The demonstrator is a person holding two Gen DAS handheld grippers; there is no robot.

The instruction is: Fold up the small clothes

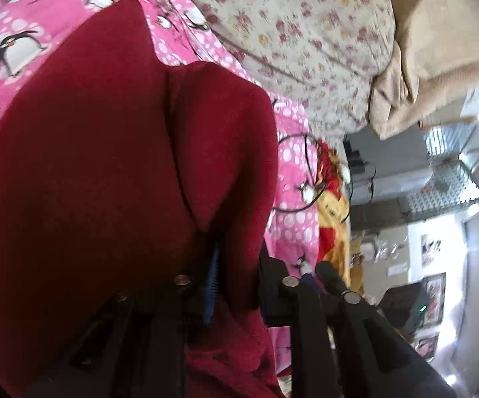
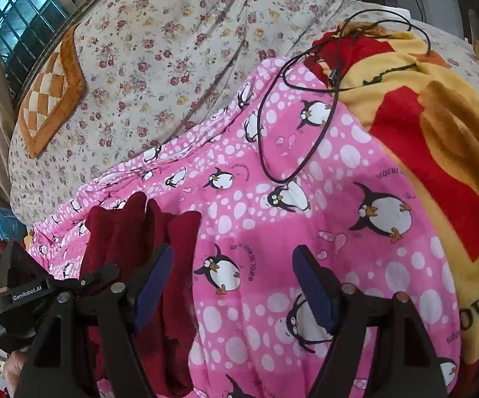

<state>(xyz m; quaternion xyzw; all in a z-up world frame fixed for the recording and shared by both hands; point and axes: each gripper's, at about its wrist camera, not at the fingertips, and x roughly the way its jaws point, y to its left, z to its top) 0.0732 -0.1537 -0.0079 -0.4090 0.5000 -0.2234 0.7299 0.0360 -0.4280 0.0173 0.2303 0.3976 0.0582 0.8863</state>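
The dark red garment (image 2: 140, 265) lies bunched on the pink penguin-print sheet (image 2: 272, 232), at its left edge in the right wrist view. The left gripper (image 1: 232, 265) is clenched on a fold of that garment, cloth draped over its fingers. The right gripper (image 2: 232, 285), just beside the garment, stands released and wide, nothing between its pads. Beyond the garment a black cable (image 2: 266, 152) loops across the sheet; a yellow-and-red blanket (image 2: 438, 132) lies beside it, a floral bedsheet (image 2: 173, 49) behind.
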